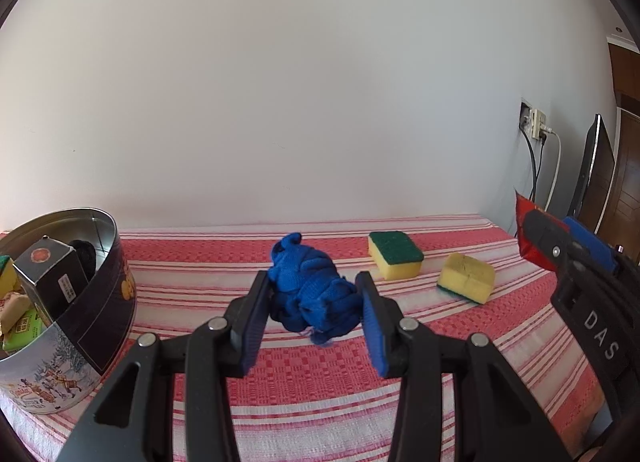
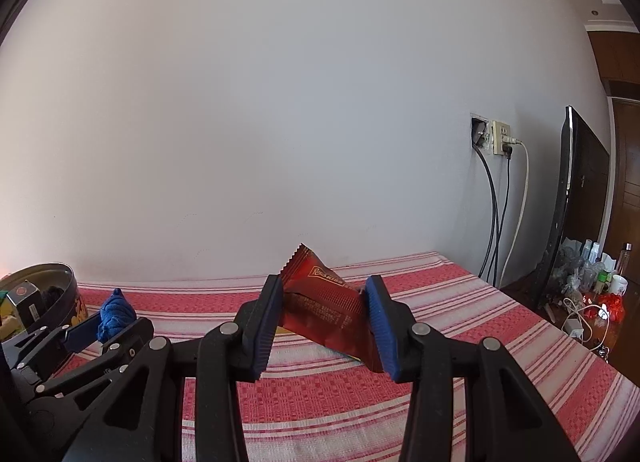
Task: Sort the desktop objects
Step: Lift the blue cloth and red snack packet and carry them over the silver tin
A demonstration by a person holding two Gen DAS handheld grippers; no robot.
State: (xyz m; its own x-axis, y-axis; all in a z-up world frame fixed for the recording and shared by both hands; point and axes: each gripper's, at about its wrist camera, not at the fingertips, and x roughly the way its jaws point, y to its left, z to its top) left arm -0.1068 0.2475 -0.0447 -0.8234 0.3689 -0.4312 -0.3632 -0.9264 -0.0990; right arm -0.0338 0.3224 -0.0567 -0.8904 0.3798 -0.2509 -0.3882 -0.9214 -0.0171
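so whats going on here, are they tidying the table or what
A person is sorting things on a table with a red striped cloth, a hand-held gripper in each hand. The left hand-held gripper is shut on a crumpled blue cloth; the right hand-held gripper is shut on a red snack packet. A round tin on the left already holds boxes and packets. Two yellow sponges lie on the table.

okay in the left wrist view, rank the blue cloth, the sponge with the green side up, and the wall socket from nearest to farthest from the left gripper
1. Blue cloth: between the left gripper fingers.
2. Sponge with the green side up: beyond it to the right, on the striped tablecloth.
3. Wall socket: far right, up on the wall.
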